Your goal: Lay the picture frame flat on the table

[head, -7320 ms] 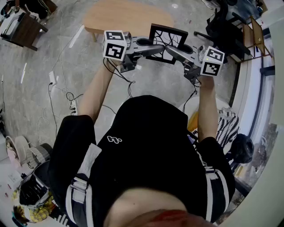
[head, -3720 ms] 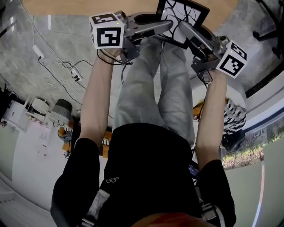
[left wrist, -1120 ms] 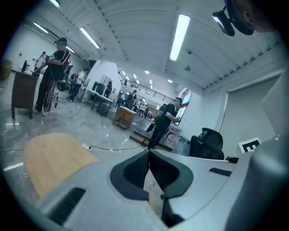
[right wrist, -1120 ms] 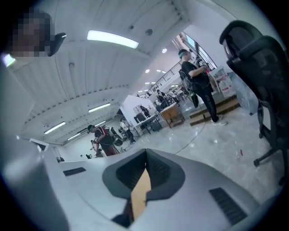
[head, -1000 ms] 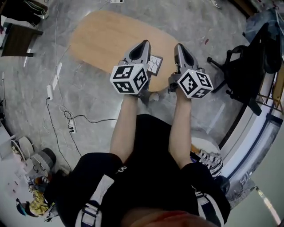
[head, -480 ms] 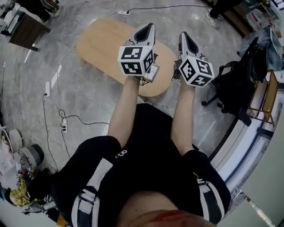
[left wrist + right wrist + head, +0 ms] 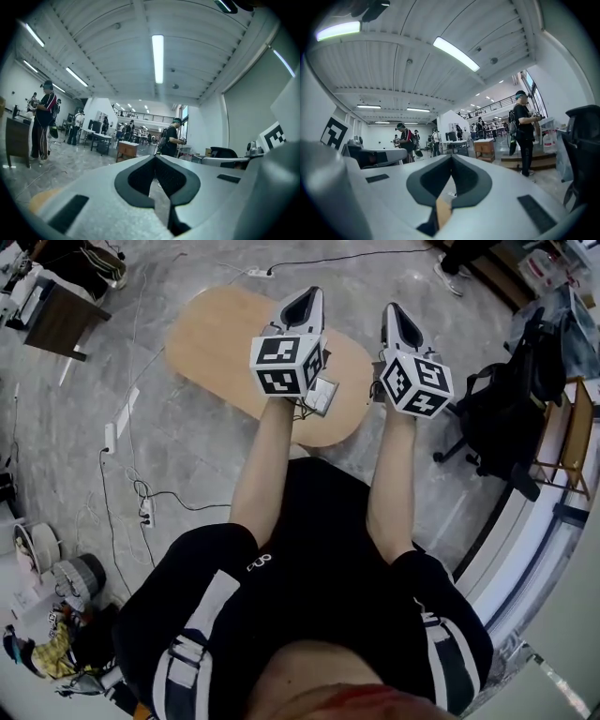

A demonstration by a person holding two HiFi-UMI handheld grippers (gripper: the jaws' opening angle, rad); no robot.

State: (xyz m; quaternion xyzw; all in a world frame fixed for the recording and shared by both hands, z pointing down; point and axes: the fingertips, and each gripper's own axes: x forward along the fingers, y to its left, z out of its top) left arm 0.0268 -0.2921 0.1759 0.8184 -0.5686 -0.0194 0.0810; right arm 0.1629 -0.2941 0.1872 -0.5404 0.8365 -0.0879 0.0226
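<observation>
The picture frame point(image 7: 324, 396) lies on the wooden oval table point(image 7: 216, 334) near its front edge. Only one pale corner shows; the left gripper's marker cube point(image 7: 286, 363) hides the rest. My left gripper point(image 7: 309, 294) is held above the table with its jaws shut and nothing between them. My right gripper point(image 7: 391, 310) is beside it, also shut and empty. In the left gripper view the left gripper point(image 7: 154, 157) points up into the hall, away from the frame. In the right gripper view the right gripper point(image 7: 451, 157) does the same.
A black office chair point(image 7: 502, 418) stands right of the table. Cables and a power strip point(image 7: 141, 507) run over the floor at the left. A dark desk point(image 7: 56, 315) is at the far left. People point(image 7: 525, 136) stand in the hall.
Seconds ago both grippers held the frame upright between them. Now it lies on the table and neither holds it. Over the last second both grippers rose a little.
</observation>
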